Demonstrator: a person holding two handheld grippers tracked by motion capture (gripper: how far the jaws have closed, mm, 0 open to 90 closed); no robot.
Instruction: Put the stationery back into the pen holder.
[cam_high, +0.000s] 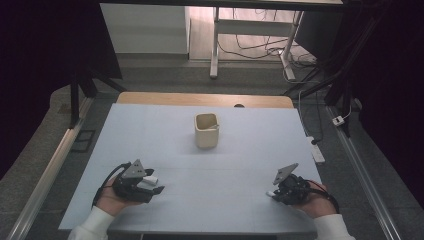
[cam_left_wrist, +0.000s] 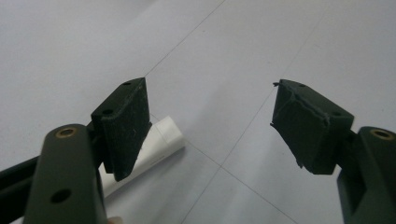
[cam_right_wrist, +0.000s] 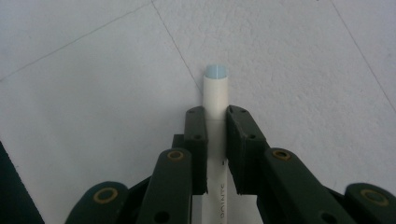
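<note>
My right gripper is shut on a white pen-like tube with a pale blue end that sticks out past the jaws, low over the table. In the high view this gripper sits at the front right, the tube's white tip showing at its jaws. At the front left my left gripper stands open with nothing between its pads. A second white tube lies on the table beside and under its left jaw, seen near the gripper and in the high view. A beige square cup stands upright at mid-table.
The pale blue mat covers the table, with a wooden strip along the far edge. A white power strip lies just off the right edge. Desk legs and cables stand on the floor beyond.
</note>
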